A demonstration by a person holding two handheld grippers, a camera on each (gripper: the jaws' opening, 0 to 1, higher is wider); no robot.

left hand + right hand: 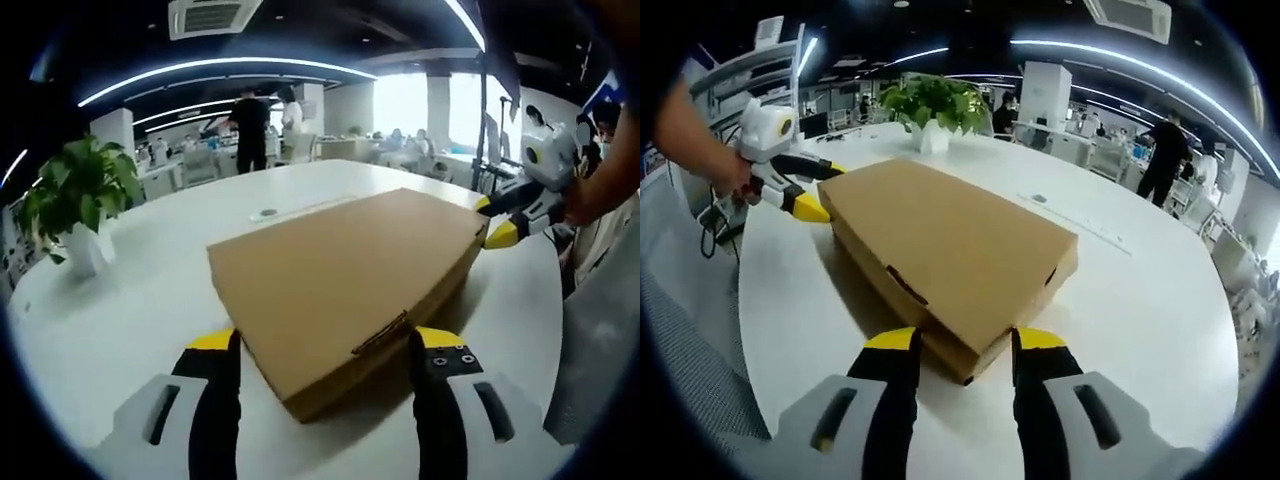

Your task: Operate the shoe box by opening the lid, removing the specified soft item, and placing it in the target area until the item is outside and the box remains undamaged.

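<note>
A flat brown cardboard shoe box (340,270) lies on the white table (130,300) with its lid down. My left gripper (327,340) is open, its yellow-tipped jaws straddling the box's near corner. At the far right corner the right gripper (495,220) comes in, held by a person's hand (600,170). In the right gripper view the same box (950,240) runs away from me. There my right gripper (965,340) is open around its near corner. The left gripper (810,190) sits at the opposite corner. Nothing from inside the box is visible.
A potted green plant (80,190) in a white pot stands on the table near its edge, also visible as the plant (935,100) beyond the box. A small round disc (265,213) is set in the tabletop. People (250,125) stand among desks far behind.
</note>
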